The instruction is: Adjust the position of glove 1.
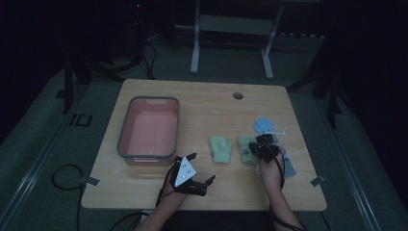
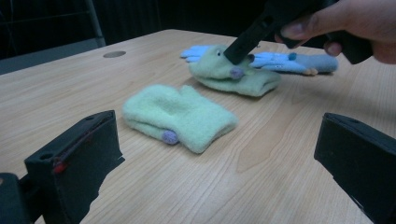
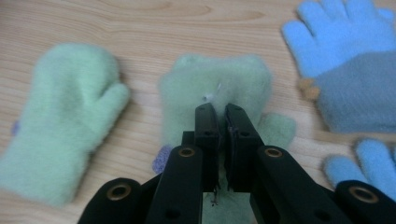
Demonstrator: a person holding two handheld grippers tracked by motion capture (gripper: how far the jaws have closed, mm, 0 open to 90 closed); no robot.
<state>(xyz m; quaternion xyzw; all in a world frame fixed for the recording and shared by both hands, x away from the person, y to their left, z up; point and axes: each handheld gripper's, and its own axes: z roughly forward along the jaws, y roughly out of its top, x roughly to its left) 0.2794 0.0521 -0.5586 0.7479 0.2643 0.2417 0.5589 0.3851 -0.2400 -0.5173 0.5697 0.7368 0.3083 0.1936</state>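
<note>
Now right claw [image 3: 220,112] pinched shut on green mitten [image 3: 215,88] fabric, left claw [image 2: 210,154] wide apart w/ nothing held.

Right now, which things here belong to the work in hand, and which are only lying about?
In the work:
- right tongs, shut on the right green mitten
- left green mitten
- left tongs, open

Lying about:
- blue gloves
- pink bin
</note>
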